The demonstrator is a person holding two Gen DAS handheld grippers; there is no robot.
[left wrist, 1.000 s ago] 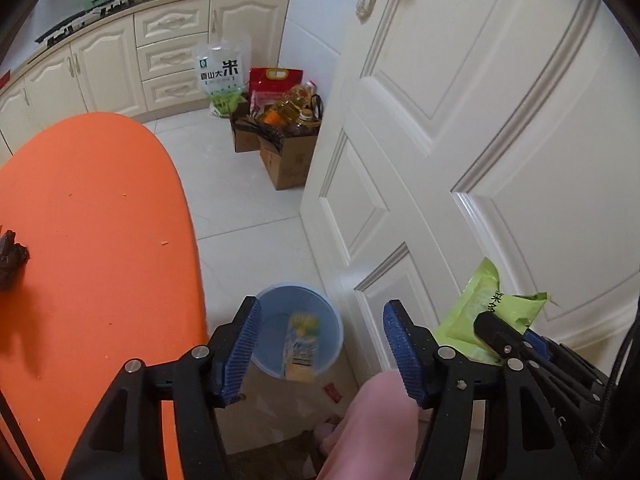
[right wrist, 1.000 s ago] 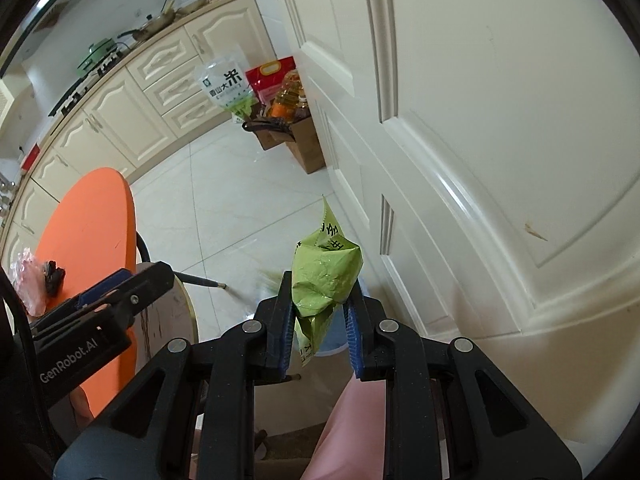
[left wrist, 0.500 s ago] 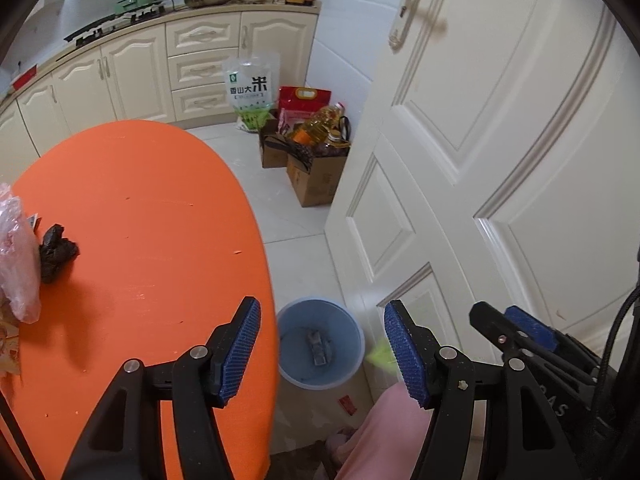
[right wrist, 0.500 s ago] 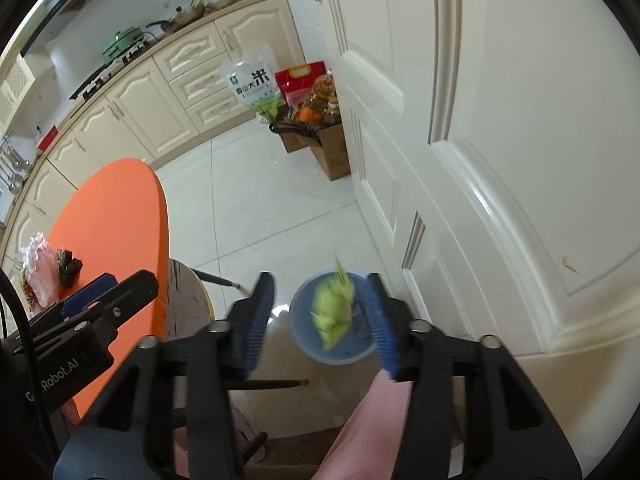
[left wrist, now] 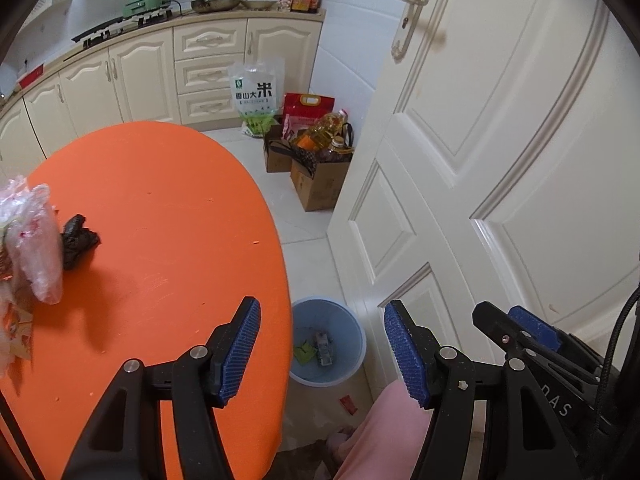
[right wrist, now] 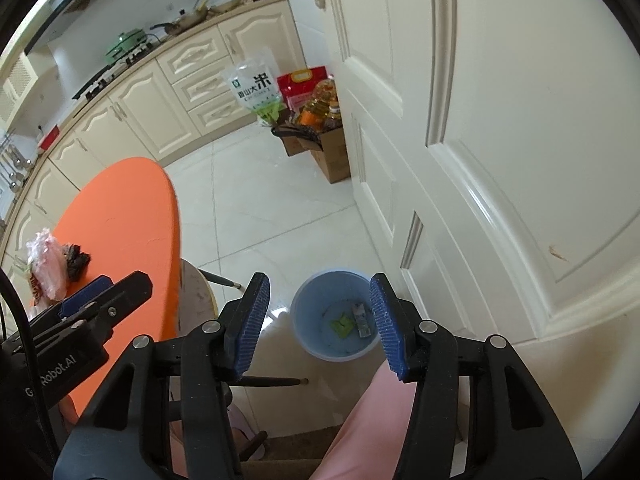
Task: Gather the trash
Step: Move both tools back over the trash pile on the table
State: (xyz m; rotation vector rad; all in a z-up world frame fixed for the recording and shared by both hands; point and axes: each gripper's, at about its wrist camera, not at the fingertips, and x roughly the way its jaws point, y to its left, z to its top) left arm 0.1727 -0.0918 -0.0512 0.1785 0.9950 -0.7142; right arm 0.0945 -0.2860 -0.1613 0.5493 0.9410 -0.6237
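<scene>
Kitchen floor beside a white door [right wrist: 500,128]: blue bin [right wrist: 308,304] holding the green wrapper [right wrist: 341,325]. Right tongs [right wrist: 318,322], jaws just opened, empty above it; left tongs [left wrist: 322,346] released, empty.

Orange table [left wrist: 160,220], pale blue bin [right wrist: 308,308], green wrapper [right wrist: 341,325] inside, cream door [left wrist: 500,160], ribbed blue tong pads [right wrist: 252,320].

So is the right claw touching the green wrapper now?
Apart. The right wrist view shows the right claw open and empty, while the green wrapper lies at the bottom of the blue bin far below.
</scene>
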